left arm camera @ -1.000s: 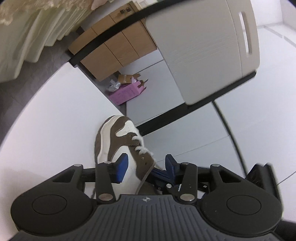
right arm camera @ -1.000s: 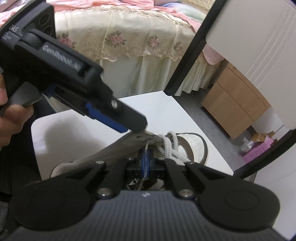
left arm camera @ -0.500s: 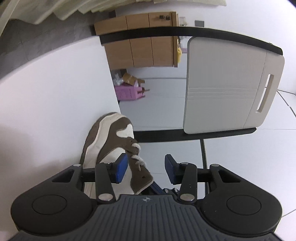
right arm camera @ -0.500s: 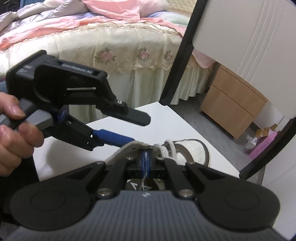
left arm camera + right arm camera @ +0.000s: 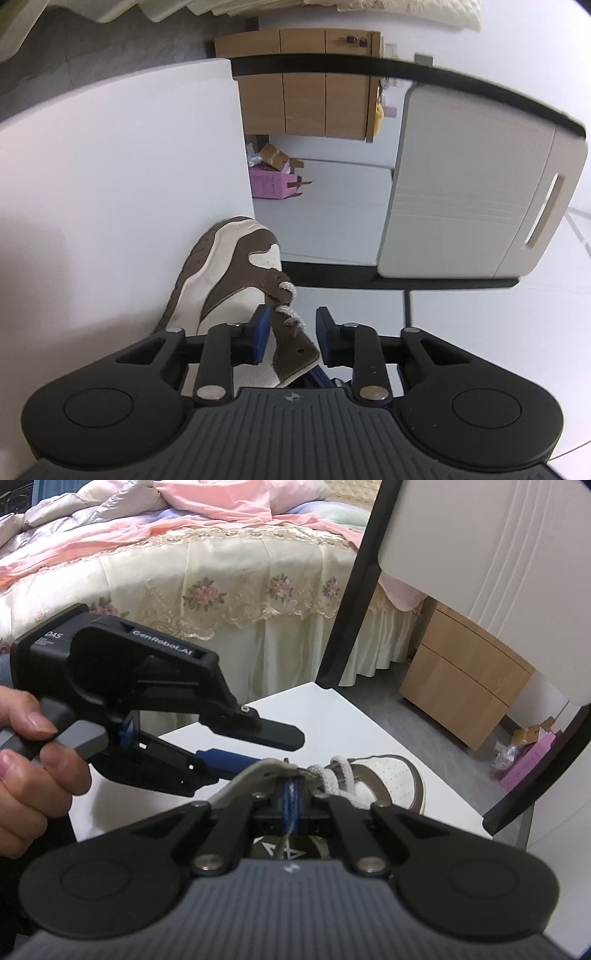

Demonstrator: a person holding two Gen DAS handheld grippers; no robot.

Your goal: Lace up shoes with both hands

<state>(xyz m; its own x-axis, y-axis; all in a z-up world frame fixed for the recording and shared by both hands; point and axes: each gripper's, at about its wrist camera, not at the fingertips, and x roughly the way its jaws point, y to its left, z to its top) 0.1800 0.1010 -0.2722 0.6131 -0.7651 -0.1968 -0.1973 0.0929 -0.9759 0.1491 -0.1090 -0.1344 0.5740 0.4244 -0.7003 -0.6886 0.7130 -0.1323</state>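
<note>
Shoe (image 5: 236,280) now deeper between left gripper (image 5: 290,334) fingers.

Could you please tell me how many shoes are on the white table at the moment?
1. A single brown-and-white shoe lies near the table's edge, between the open left hand-held gripper's fingers; the right hand-held gripper pinches its lace. A second shoe may sit out of frame.

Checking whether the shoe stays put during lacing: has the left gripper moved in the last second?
Yes. In the right wrist view the left gripper has dropped from above the shoe to level beside it.
</note>
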